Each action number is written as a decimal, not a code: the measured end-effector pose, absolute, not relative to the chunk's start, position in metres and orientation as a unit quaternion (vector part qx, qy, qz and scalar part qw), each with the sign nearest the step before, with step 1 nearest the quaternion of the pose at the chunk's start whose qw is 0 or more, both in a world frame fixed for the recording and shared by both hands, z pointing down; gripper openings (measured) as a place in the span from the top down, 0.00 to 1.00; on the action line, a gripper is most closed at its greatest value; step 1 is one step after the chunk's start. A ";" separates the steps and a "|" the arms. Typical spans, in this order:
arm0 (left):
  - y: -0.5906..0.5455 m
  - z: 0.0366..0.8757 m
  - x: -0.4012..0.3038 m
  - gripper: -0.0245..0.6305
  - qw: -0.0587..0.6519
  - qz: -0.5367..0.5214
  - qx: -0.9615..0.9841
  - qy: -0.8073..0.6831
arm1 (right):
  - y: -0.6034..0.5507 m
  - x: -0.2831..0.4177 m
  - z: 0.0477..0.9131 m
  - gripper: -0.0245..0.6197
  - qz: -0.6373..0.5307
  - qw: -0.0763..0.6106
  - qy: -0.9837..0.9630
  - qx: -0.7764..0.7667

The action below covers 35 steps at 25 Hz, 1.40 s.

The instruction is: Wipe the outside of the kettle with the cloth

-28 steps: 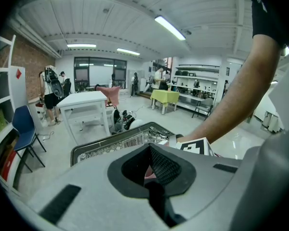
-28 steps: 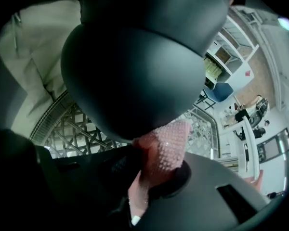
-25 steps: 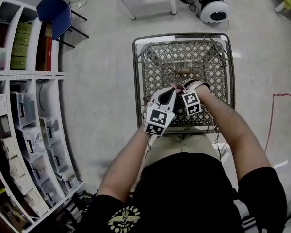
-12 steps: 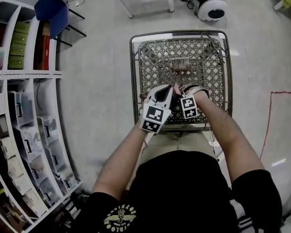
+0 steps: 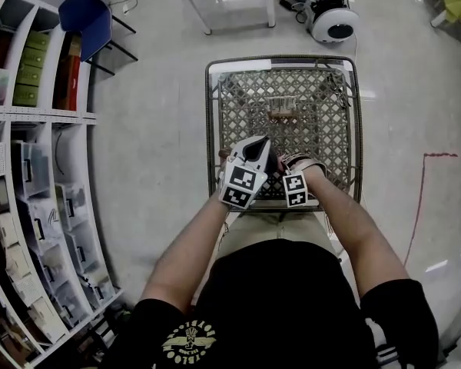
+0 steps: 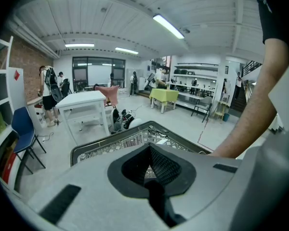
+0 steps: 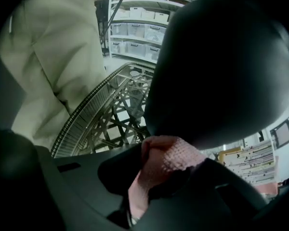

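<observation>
Pinching the Cloth Above the Cart

Right gripper (image 7: 156, 177) view caught its jaws clamped on the pink cloth (image 7: 169, 160), pressed against a dark rounded kettle (image 7: 221, 66), I think. Head view showed only both grippers huddled over the wire cart (image 5: 212, 106). Left gripper (image 6: 149, 150) jaws met, empty.
</observation>
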<state>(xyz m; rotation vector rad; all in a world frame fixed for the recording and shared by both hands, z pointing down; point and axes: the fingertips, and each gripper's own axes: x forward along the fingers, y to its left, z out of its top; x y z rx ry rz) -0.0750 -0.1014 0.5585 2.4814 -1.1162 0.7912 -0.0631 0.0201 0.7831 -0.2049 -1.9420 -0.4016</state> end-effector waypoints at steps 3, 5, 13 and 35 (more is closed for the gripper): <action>-0.102 0.558 -0.075 0.97 0.151 0.277 0.865 -0.390 | 0.027 -0.067 0.779 0.91 -0.156 0.537 -0.825 -0.079; -0.102 0.557 -0.075 0.97 0.150 0.279 0.865 -0.390 | 0.031 -0.070 0.776 0.91 -0.148 0.535 -0.829 -0.073; -0.101 0.557 -0.075 0.97 0.148 0.279 0.864 -0.392 | 0.045 -0.078 0.770 0.91 -0.122 0.525 -0.840 -0.063; -0.101 0.557 -0.078 0.97 0.154 0.276 0.865 -0.391 | 0.032 -0.073 0.775 0.91 -0.072 0.530 -0.845 -0.016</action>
